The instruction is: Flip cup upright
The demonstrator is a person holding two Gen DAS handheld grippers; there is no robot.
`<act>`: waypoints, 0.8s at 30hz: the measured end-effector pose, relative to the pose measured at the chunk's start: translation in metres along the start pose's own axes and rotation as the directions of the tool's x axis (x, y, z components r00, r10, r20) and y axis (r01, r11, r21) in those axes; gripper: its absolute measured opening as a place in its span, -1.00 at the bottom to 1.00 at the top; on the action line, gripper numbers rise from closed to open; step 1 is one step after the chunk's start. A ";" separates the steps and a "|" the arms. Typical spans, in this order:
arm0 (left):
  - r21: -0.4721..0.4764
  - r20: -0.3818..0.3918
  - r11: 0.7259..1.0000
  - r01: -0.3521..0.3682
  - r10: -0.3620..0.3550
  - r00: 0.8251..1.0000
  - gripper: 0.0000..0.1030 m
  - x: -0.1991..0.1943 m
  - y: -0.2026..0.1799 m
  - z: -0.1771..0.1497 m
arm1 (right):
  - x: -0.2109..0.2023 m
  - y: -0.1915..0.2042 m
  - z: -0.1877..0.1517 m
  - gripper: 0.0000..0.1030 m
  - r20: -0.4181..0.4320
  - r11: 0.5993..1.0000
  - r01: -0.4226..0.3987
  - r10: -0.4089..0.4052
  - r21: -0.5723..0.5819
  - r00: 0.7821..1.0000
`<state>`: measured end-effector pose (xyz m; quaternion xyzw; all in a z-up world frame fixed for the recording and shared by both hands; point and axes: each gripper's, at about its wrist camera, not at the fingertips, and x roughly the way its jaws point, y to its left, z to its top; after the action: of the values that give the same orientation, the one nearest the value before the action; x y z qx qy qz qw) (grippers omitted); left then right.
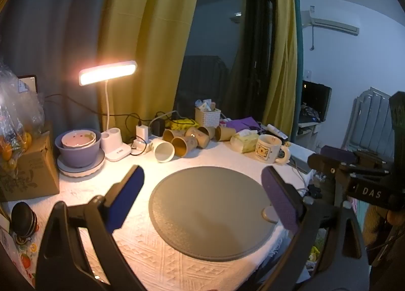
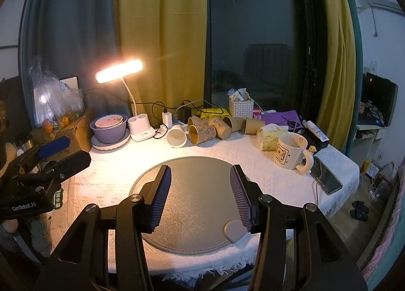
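Several brown paper cups (image 1: 184,142) (image 2: 202,134) lie on their sides at the back of the table, with a white cup (image 1: 164,150) (image 2: 176,136) on its side at their left. A cream bear mug (image 1: 269,148) (image 2: 291,150) stands upright at the right. My left gripper (image 1: 202,192) is open and empty above the round grey mat (image 1: 210,217) (image 2: 197,205). My right gripper (image 2: 200,193) is open and empty over the same mat. Each gripper shows in the other's view: the right (image 1: 354,167), the left (image 2: 48,161).
A lit desk lamp (image 1: 107,75) (image 2: 119,70), stacked bowls on a plate (image 1: 78,148) (image 2: 108,126), a cardboard box (image 1: 27,172), chargers and cables, a white basket (image 2: 241,107), tissues (image 2: 270,136) and a phone (image 2: 326,177) ring the table. The table's right edge drops off.
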<state>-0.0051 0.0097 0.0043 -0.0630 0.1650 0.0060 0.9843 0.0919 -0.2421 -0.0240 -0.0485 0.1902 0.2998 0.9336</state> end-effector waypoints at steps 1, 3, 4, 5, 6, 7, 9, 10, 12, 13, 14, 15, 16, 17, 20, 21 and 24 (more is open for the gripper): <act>0.000 0.000 1.000 0.000 0.000 1.000 0.84 0.000 0.000 0.000 | 0.000 0.000 0.000 -0.01 0.000 1.000 0.000 0.000 0.000 1.000; 0.000 0.001 1.000 0.000 0.000 1.000 0.84 0.000 0.000 0.000 | 0.000 0.000 0.000 -0.01 0.000 1.000 0.001 -0.001 0.000 1.000; 0.000 0.000 1.000 0.000 0.000 1.000 0.84 0.000 0.000 0.000 | 0.000 0.000 0.000 -0.01 0.000 1.000 0.001 -0.001 0.000 1.000; 0.000 0.000 1.000 0.000 0.000 1.000 0.84 0.000 0.000 0.000 | 0.000 0.000 0.000 -0.01 0.000 1.000 0.001 -0.001 -0.001 1.000; 0.000 -0.001 1.000 0.001 -0.001 1.000 0.84 0.000 0.000 0.000 | 0.000 0.000 0.000 -0.01 0.000 1.000 0.000 0.000 0.000 1.000; 0.000 -0.001 1.000 0.001 -0.001 1.000 0.84 0.000 0.000 0.000 | 0.001 0.000 0.000 -0.01 0.000 1.000 0.000 0.000 0.000 1.000; 0.002 -0.003 1.000 0.004 -0.004 1.000 0.84 0.001 0.002 0.000 | 0.001 0.000 0.000 -0.01 -0.002 1.000 -0.001 0.001 0.000 1.000; 0.003 -0.003 1.000 0.004 -0.004 1.000 0.84 0.001 0.002 0.000 | 0.001 0.000 0.000 -0.01 -0.001 1.000 -0.001 0.001 -0.002 1.000; 0.006 -0.007 1.000 0.007 -0.007 1.000 0.84 0.003 0.003 0.001 | 0.003 -0.001 0.000 -0.01 -0.005 1.000 -0.002 0.002 -0.003 1.000; 0.008 -0.009 1.000 0.008 -0.008 1.000 0.84 0.004 0.003 0.001 | 0.004 -0.002 0.000 -0.01 -0.007 1.000 -0.003 0.003 -0.004 1.000; 0.012 -0.011 1.000 0.008 -0.008 1.000 0.84 0.006 0.004 0.002 | 0.007 -0.003 0.000 -0.01 -0.011 1.000 -0.003 0.003 -0.006 1.000; 0.015 -0.012 1.000 0.009 -0.009 1.000 0.84 0.009 0.004 0.002 | 0.009 -0.003 0.000 -0.01 -0.015 1.000 -0.004 0.004 -0.007 1.000; 0.018 -0.013 1.000 0.008 -0.007 1.000 0.84 0.011 0.004 0.003 | 0.011 -0.002 0.002 -0.01 -0.018 1.000 -0.006 0.005 -0.009 1.000; 0.020 -0.013 1.000 0.006 -0.006 1.000 0.84 0.013 0.004 0.004 | 0.014 -0.002 0.004 -0.01 -0.019 1.000 -0.007 0.007 -0.012 1.000; 0.026 -0.031 1.000 0.008 -0.007 1.000 0.84 0.025 0.005 0.006 | 0.022 -0.006 0.001 -0.01 -0.030 1.000 -0.016 0.016 -0.010 0.999; 0.028 -0.037 1.000 0.005 -0.004 0.999 0.84 0.029 0.006 0.007 | 0.030 -0.007 0.002 -0.01 -0.037 1.000 -0.021 0.020 -0.010 0.999; 0.040 -0.058 0.999 -0.014 0.016 0.998 0.84 0.046 0.010 0.010 | 0.050 -0.012 0.003 -0.01 -0.057 0.999 -0.034 0.034 -0.007 0.998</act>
<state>0.0415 0.0209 -0.0028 -0.0422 0.1944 0.0084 0.9800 0.1370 -0.2240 -0.0408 -0.0574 0.2163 0.3150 0.9223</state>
